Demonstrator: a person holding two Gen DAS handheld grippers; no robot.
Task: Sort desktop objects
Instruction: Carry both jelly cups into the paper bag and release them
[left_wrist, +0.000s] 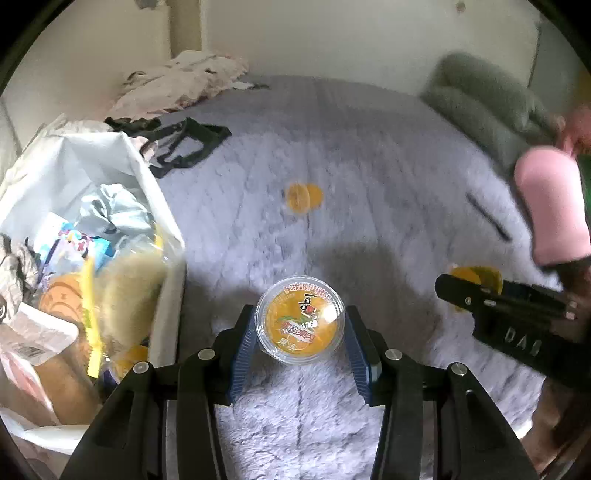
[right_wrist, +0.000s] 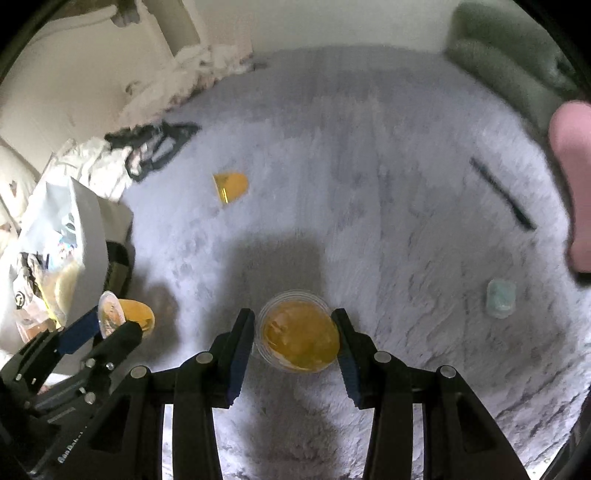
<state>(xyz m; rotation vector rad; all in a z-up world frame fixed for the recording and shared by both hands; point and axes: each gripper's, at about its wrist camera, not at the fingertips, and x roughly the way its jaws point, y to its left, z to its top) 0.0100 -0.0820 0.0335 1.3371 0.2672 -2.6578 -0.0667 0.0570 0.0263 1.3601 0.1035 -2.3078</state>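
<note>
Home bedroom, fluffy blanket (left_wrist: 332, 147), pillows (left_wrist: 480, 99)

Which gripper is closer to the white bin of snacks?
Left. The left gripper, holding a jelly cup, is right beside the bin; the right gripper, holding another cup, sits farther out over the blanket.

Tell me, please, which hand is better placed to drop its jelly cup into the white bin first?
Probably the left. The left gripper holds its jelly cup right beside the white bin. The right gripper, jaws also closed on a cup, is farther from it, with the left gripper between.
</note>
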